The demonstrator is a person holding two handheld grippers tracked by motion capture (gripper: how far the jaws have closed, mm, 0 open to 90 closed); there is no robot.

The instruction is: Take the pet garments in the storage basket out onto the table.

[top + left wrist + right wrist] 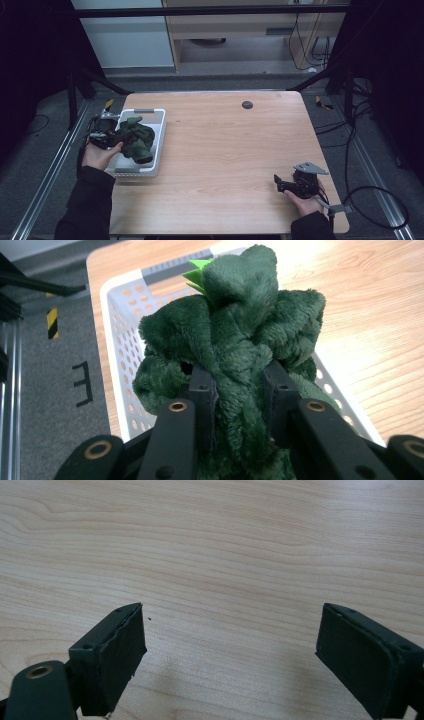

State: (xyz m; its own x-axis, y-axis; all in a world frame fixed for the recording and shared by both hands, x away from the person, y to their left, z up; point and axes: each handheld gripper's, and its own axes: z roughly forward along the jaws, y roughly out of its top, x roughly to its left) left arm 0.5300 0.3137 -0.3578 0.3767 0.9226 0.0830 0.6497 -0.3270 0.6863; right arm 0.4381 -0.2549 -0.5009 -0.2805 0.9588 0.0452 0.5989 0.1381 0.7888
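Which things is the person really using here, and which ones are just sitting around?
In use:
- green fuzzy toy, squeezed in the left claw
- white basket, right under the toy

Just there:
- right claw, open over bare table
- small black round spot near the table's far edge
- cables on the floor

A wooden table (225, 150) (light grain) carries a white perforated basket (159, 145).
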